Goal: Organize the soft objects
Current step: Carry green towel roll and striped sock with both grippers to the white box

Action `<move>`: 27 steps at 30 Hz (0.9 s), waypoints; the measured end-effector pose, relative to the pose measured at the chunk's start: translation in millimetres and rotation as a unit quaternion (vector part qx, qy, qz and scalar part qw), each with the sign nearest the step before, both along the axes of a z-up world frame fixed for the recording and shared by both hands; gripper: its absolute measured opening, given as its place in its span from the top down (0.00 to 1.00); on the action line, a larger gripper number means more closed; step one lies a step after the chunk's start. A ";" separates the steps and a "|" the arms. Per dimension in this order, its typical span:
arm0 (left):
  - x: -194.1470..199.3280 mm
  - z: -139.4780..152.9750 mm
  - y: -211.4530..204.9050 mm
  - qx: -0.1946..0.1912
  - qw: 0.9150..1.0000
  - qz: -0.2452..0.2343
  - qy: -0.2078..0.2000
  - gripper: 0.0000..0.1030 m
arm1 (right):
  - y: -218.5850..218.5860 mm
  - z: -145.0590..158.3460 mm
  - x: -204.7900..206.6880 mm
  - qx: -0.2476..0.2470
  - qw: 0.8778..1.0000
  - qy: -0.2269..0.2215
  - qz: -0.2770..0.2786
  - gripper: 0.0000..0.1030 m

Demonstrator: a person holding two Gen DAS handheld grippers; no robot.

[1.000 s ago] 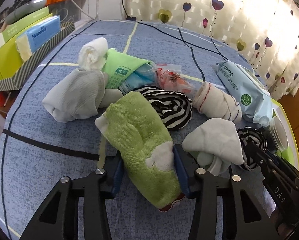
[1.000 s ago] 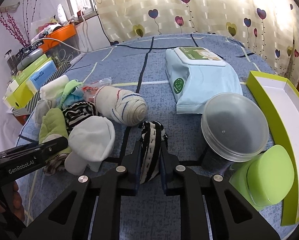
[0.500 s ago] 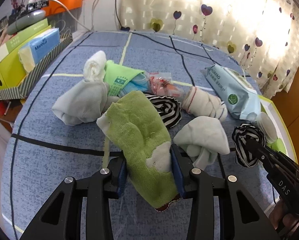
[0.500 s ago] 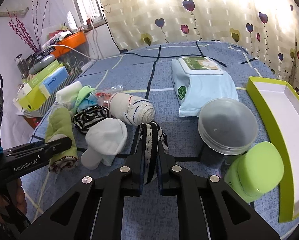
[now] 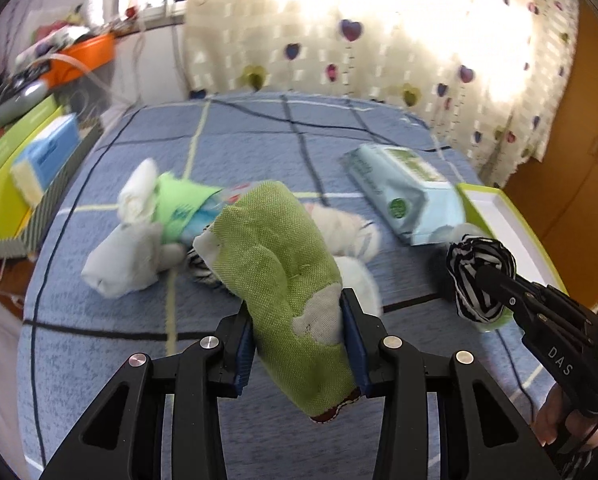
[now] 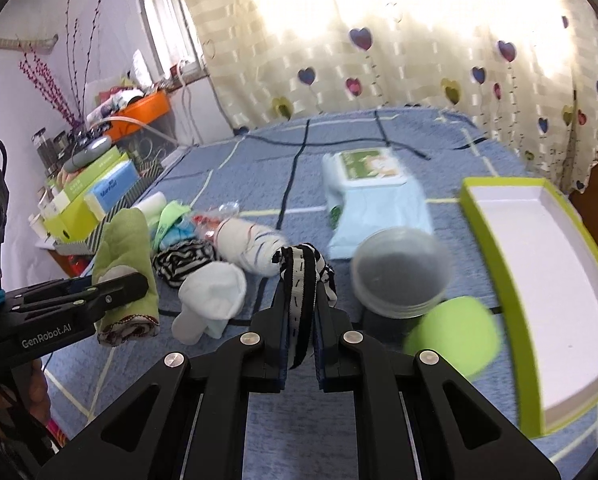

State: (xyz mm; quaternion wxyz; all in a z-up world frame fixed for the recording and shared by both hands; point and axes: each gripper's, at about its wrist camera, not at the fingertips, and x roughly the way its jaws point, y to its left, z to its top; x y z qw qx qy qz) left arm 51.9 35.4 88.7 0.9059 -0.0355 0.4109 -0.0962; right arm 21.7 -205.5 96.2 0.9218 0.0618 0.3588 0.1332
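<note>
**Both grippers lifted with a sock each**

Jaws of the left gripper are closed on a green sock, pinching it near its grey heel patch; the toe end points forward and the cuff hangs below the pads. Jaws of the right gripper are nearly together, clamped on a black-and-white striped sock bunched upright between them. Both socks are held above the blue bed.

On the bed beneath lie the other soft things in a loose heap: a white sock, a second striped sock, a rolled white sock with coloured lines and a pale grey sock. A pack of wet wipes lies beyond them, a clear plastic tub touching its near edge. A green-rimmed white tray sits at the right, with a green lid just beside it.
</note>
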 end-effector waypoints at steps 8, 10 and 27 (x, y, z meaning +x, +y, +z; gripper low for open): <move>9.3 22.2 -55.9 -0.012 0.997 -0.074 -0.020 0.63 | -49.0 23.3 -8.7 -0.004 0.998 -0.019 -0.065 0.90; 13.4 25.7 -70.8 -0.016 0.995 -0.095 -0.019 0.63 | -62.3 26.2 -9.8 -0.006 0.996 -0.020 -0.082 0.90; 52.7 30.7 -198.3 -0.038 0.974 -0.223 0.006 0.63 | -152.1 3.6 -8.8 -0.027 0.980 0.020 -0.197 0.90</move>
